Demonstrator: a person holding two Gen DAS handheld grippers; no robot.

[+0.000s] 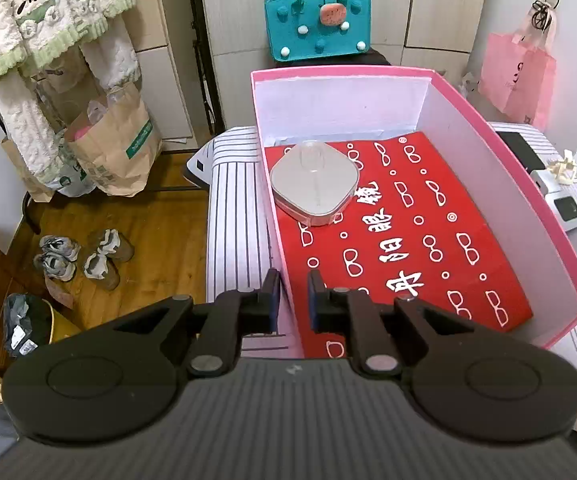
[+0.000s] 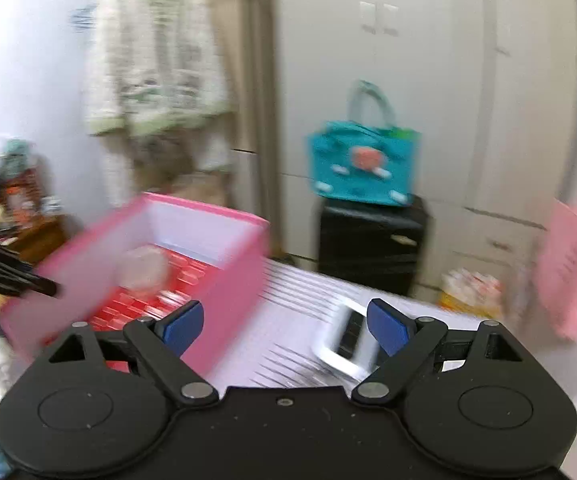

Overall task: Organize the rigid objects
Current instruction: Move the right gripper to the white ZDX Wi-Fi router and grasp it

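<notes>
A pink box [image 1: 520, 168] with a red patterned floor stands on a striped table. A grey rounded-square case [image 1: 314, 190] lies inside it at the far left. My left gripper [image 1: 293, 280] straddles the box's near left wall, fingers a small gap apart, and whether they pinch the wall is unclear. In the blurred right wrist view my right gripper [image 2: 284, 320] is open and empty above the table, with the pink box [image 2: 224, 280] to its left and a white device with a dark screen [image 2: 348, 340] between its fingers' far ends.
White devices [image 1: 564, 204] and a black flat item [image 1: 522, 150] lie on the striped cloth [image 1: 236, 216] right of the box. A teal bag [image 1: 316, 24] stands on a black case behind. Paper bags, shoes and hanging clothes are at the left. A pink bag [image 1: 516, 76] hangs right.
</notes>
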